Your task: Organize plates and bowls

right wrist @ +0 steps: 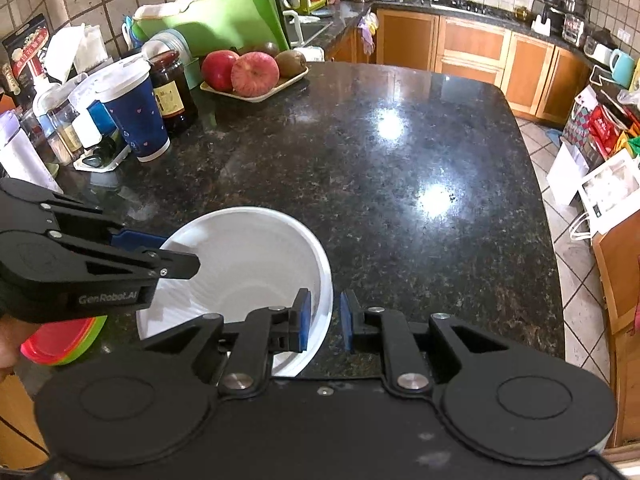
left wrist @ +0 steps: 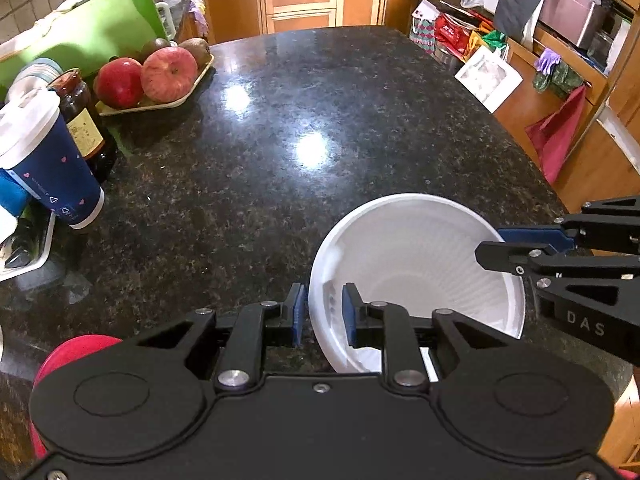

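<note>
White bowl: the landmark, tilted, at the near edge of the dark granite tabletop.
Left tongs: astride the bowl's left rim, blue pads slightly apart, one inside and one outside; whether they press the wall cannot be told.
Right tongs: astride the bowl's right rim, same stance, same doubt.
Stacked red and green plates: just left of the bowl, nearer.
Blue paper cup: well beyond the bowl, to its left.
Dark jar: just behind the cup.
Fruit tray: farther still, holding apples.
</note>
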Demonstrator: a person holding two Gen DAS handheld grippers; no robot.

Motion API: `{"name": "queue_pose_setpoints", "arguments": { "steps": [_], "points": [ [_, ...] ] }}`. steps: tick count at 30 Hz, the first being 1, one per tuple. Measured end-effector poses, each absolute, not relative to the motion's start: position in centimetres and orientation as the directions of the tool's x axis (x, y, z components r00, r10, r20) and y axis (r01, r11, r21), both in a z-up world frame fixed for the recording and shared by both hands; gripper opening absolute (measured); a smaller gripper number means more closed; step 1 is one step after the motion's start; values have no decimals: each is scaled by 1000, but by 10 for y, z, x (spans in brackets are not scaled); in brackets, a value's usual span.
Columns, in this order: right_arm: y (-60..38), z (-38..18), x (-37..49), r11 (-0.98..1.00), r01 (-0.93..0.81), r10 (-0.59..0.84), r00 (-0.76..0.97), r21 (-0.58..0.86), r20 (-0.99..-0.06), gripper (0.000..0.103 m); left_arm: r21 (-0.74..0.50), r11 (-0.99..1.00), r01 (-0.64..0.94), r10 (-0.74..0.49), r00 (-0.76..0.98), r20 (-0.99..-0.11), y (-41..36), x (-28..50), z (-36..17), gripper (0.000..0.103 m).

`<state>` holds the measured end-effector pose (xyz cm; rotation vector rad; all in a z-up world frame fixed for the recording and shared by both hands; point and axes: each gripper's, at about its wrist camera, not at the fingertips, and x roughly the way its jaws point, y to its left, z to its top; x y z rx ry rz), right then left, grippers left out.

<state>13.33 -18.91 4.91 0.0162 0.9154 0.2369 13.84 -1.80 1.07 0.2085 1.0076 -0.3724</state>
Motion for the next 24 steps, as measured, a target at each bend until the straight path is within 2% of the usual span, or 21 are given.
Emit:
{"name": "queue_pose_setpoints", "arguments": {
  "steps": [6,17,24],
  "points": [
    [-199,54,135,963,-209,266,615,172,-742,20,20,935,354,-185,536,-824,-15,128,21,31],
    [-200,68,136,936,-297,346,686,188,-640,22,53,973,224,-99,615,-782,-15,115,31,31],
    [-199,67,134,916,-351,389,655,195,-648,27,75,987,144,-36,646,-762,-14,105,37,31]
  ]
}}
